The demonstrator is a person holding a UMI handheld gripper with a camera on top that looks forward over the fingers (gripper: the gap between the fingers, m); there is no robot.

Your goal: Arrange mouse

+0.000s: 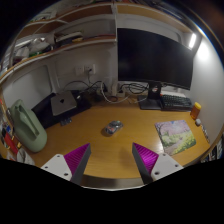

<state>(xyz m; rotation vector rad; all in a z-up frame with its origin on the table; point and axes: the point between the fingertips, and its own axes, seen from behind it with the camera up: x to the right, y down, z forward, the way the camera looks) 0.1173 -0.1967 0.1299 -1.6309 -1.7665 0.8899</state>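
A small grey mouse (113,127) lies on the wooden desk (100,140), well beyond my fingers and roughly in line with the gap between them. A patterned mouse mat (176,135) lies on the desk to the right of the mouse. My gripper (111,160) hovers above the near part of the desk, open, with its magenta pads (148,159) spread wide and only bare wood between them.
A large dark monitor (153,56) stands at the back with a keyboard (175,99) beneath it. A laptop stand (62,105) sits at the back left, a pale green bag (28,130) at the left edge. Shelves (60,35) hang above.
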